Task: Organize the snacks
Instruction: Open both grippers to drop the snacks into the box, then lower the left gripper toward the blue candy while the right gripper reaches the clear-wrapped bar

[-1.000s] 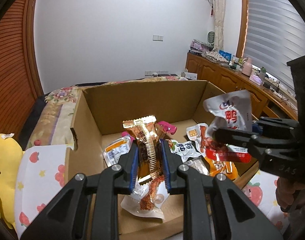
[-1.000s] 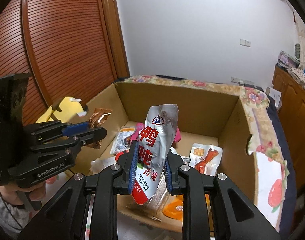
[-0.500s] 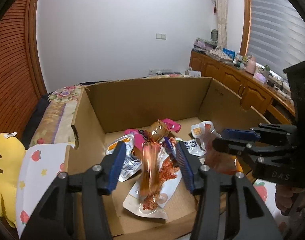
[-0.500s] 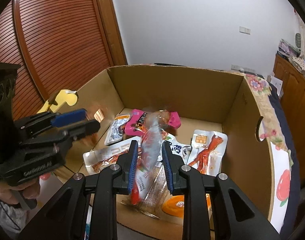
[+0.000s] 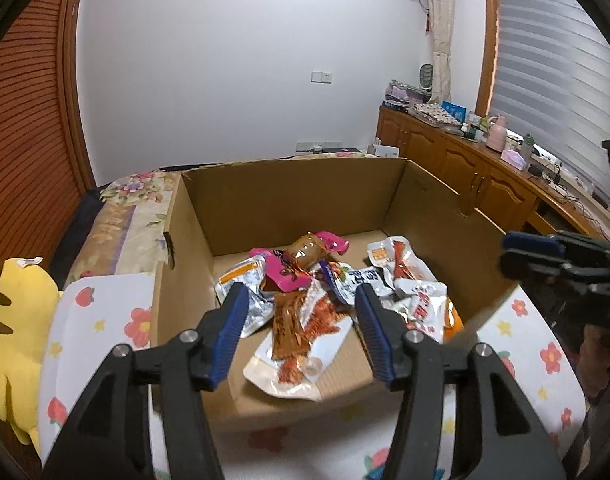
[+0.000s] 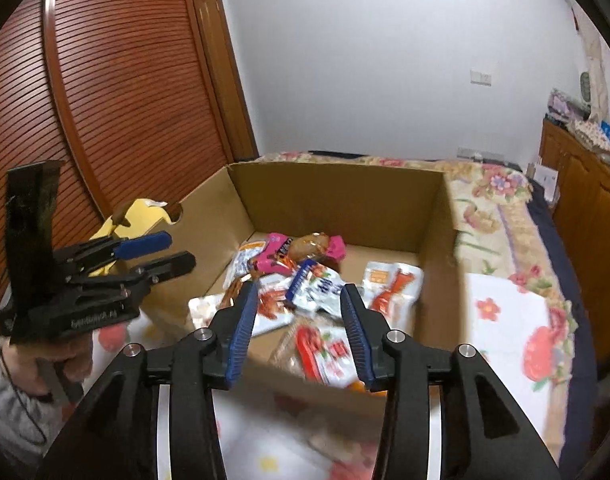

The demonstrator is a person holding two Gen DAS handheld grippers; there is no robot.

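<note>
Left wrist view: both the left gripper and right gripper are opening, holding nothing; snack packets are looking light, crinkly, slippery, so I'm pinching sealed edges.

Open top of the cardboard box, tall walls all round, snack packets over its floor.

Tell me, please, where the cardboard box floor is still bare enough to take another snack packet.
Inside the cardboard box, bare floor shows along the far wall behind the pink packet, in the far right corner behind the white packet with the orange label, and along the near wall. The middle and near right are crowded with overlapping snack packets.
</note>
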